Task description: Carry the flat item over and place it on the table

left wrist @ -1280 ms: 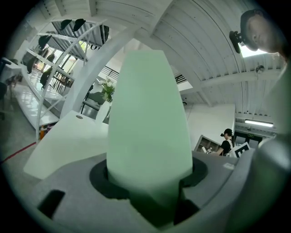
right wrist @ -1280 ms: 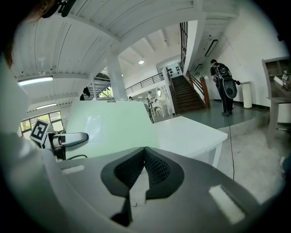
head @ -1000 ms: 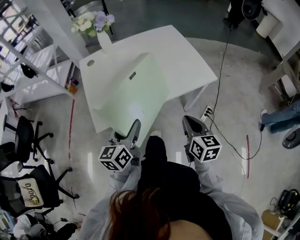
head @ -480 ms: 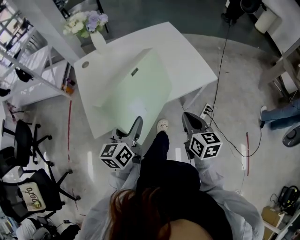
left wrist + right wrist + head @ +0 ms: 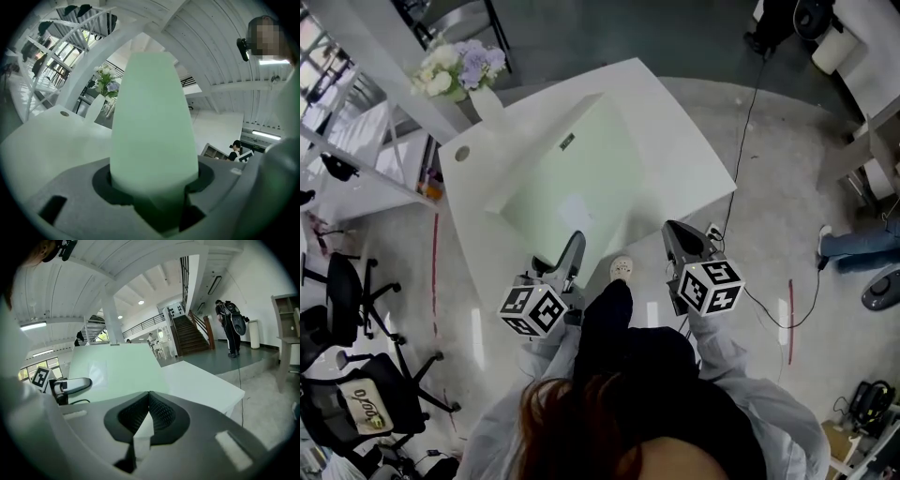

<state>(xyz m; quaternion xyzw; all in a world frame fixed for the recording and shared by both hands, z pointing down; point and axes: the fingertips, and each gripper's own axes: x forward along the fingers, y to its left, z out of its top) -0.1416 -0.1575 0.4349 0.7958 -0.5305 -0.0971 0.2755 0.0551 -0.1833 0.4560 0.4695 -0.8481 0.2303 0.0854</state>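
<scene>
White table (image 5: 680, 122), green panel (image 5: 581, 173) — edge in left claw (image 5: 573, 249), right claw (image 5: 682, 240)

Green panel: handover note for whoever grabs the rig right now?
Left tongs: shut on the near edge of the green panel.
Right tongs: shut on a thin pale edge, apparently the same panel's.
Panel: held by both over the white table, not yet set down. I cannot tell whether any part touches the tabletop.
Done: panel carried to the table.
Left: lower it flat onto the tabletop, probably keeping clear of the flower vase at the far corner, then open both tongs.
</scene>
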